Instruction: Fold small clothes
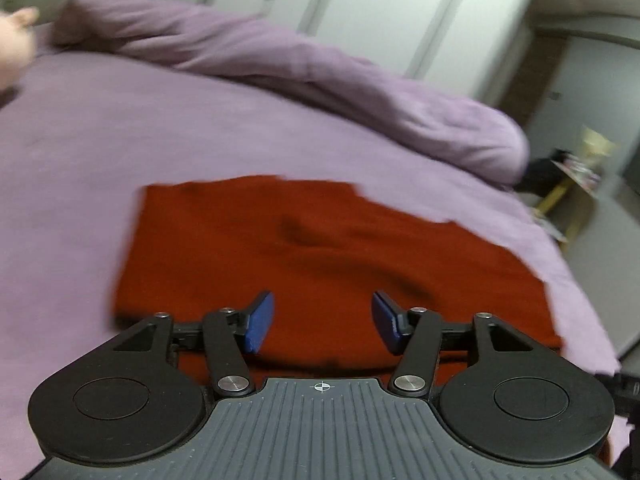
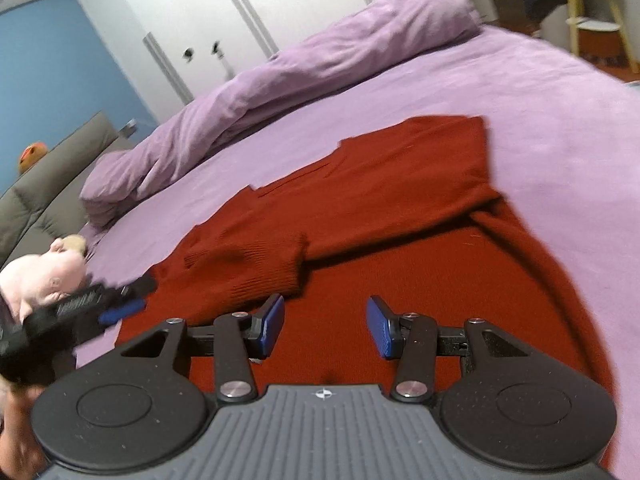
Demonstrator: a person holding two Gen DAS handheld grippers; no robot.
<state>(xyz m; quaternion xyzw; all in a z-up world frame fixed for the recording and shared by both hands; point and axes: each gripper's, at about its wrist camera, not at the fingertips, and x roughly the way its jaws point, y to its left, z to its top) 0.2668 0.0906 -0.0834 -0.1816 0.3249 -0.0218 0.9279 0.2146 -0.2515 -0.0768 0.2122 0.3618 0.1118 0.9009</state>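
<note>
We have the red sweater (image 2: 400, 208) spread flat on the purple bed (image 2: 560, 112), one sleeve (image 2: 256, 264) laid across its body for a fold. Above the sweater's near hem, our left gripper (image 1: 323, 322) and right gripper (image 2: 325, 327) hover open and empty.

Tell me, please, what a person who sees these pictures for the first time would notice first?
The dark red sweater strikes the eye first: it lies spread on the lilac bed sheet, with one sleeve folded across its body. Behind it, a rolled lilac duvet runs along the far side of the bed. In front, the right gripper and the left gripper both hover open over the sweater with nothing between their blue fingers.
</note>
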